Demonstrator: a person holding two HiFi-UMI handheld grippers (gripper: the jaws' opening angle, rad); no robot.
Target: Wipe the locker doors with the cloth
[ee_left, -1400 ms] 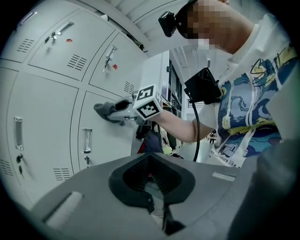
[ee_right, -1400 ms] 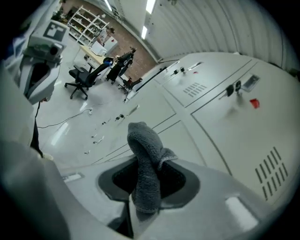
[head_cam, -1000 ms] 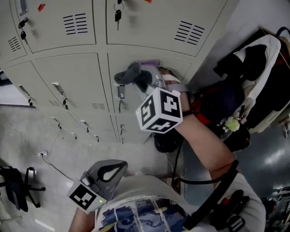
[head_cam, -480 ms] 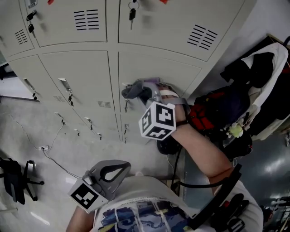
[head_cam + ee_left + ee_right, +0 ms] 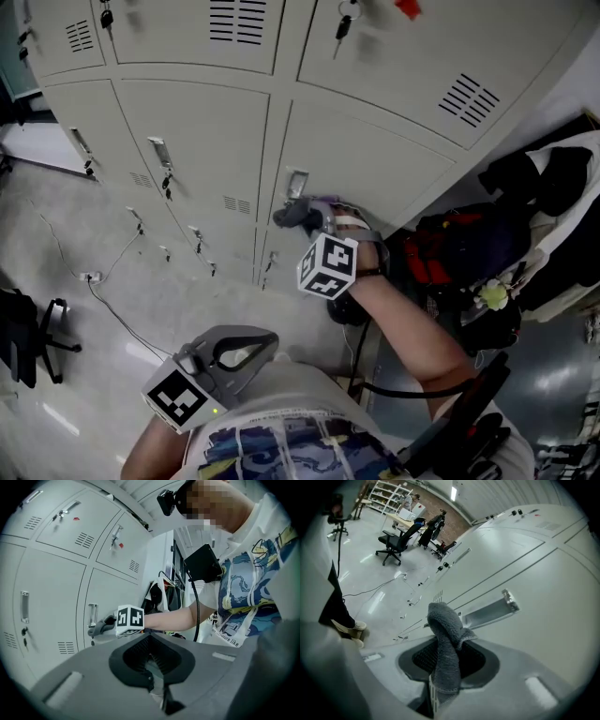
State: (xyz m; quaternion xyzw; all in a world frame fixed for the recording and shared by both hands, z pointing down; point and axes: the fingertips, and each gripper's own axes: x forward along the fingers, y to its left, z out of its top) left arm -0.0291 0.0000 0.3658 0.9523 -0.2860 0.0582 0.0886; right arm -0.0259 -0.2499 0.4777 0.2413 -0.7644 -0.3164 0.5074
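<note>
A grey cloth point(image 5: 296, 216) is pressed against a beige locker door point(image 5: 375, 173), just below its metal handle point(image 5: 297, 182). My right gripper point(image 5: 315, 221) is shut on that cloth, with its marker cube toward me. In the right gripper view the cloth point(image 5: 444, 639) stands up out of the right gripper point(image 5: 436, 691) and hides the fingertips; the handle point(image 5: 487, 611) lies just beyond it. My left gripper point(image 5: 246, 345) hangs low against the person's shirt, away from the lockers. The left gripper point(image 5: 157, 688) looks shut with nothing in it.
Neighbouring locker doors point(image 5: 202, 141) carry handles, vents and hanging keys point(image 5: 341, 26). Bags and clothes point(image 5: 469, 253) are piled right of the lockers. A cable point(image 5: 98, 300) runs over the floor, and a black stand point(image 5: 23, 333) sits at the left. Office chairs point(image 5: 396, 543) stand far off.
The right gripper has slid the cloth down the door, from above the handle to just below it. The head view has swung to take in more lockers. The left gripper has stayed put.
</note>
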